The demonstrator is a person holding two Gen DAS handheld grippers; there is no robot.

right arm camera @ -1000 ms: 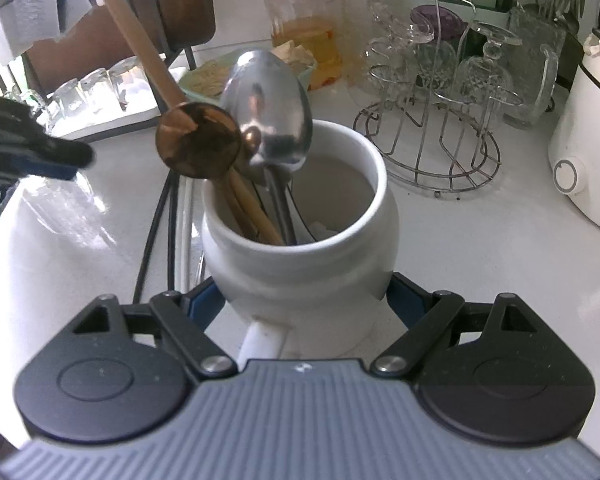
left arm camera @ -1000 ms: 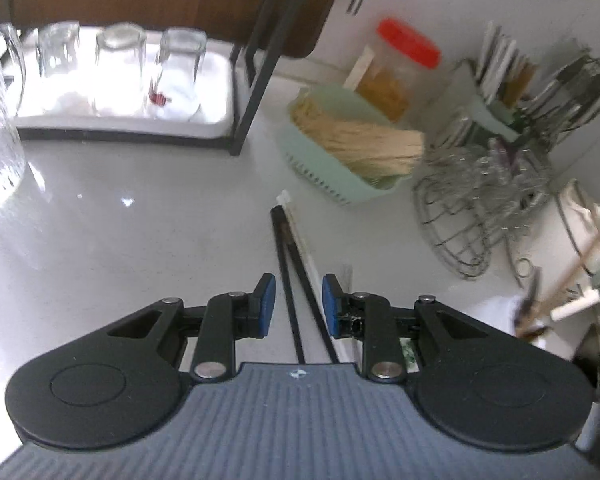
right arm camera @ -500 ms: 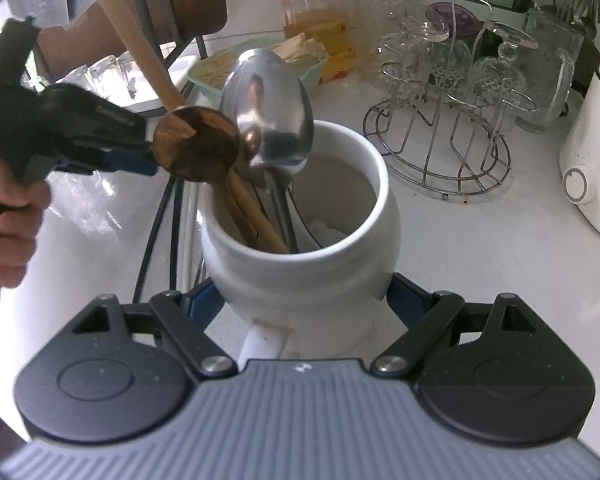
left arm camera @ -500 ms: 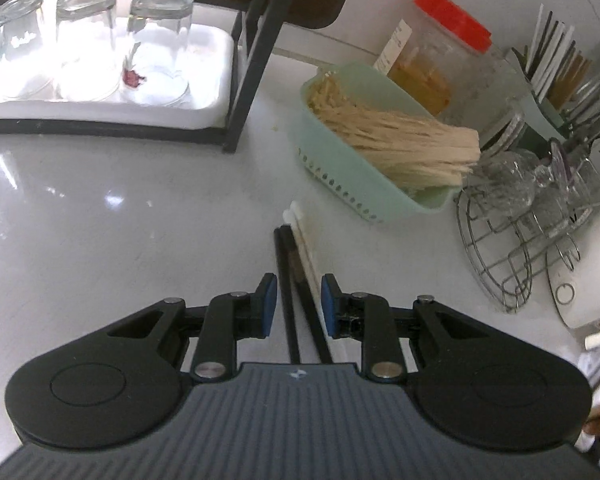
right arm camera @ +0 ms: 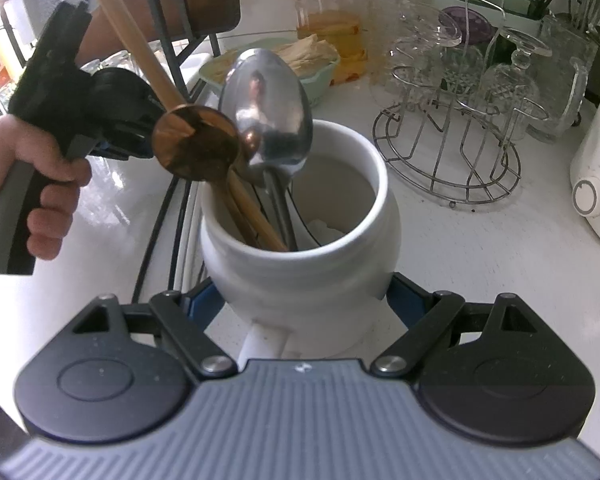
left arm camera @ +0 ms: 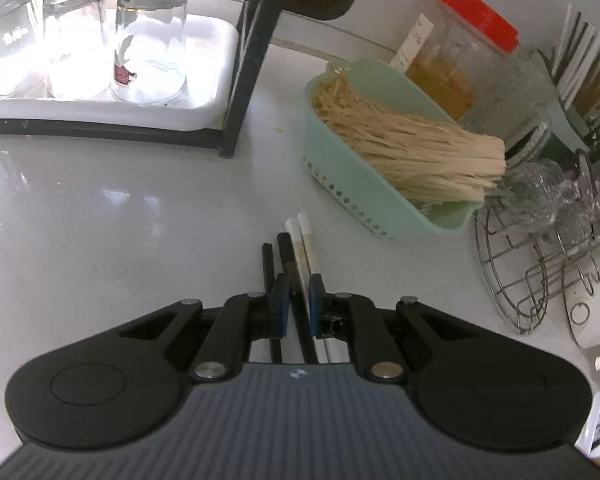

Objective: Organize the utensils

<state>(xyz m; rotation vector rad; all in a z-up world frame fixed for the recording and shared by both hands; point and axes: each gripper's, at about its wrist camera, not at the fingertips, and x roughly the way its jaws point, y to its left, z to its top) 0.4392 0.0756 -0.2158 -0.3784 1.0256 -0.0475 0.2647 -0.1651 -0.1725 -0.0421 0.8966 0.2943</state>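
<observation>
left gripper (left arm camera: 299, 300) jaws have just been closing on the black and white chopsticks (left arm camera: 296, 256) beside the white jar (right arm camera: 300, 248); right gripper (right arm camera: 300, 304) clamps that jar.

chopsticks (left arm camera: 300, 248) left of jar (right arm camera: 300, 240)

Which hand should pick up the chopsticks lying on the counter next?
Left. Its tool has just been closing around the chopsticks, one black stick outside. The right tool is busy gripping the white jar.
</observation>
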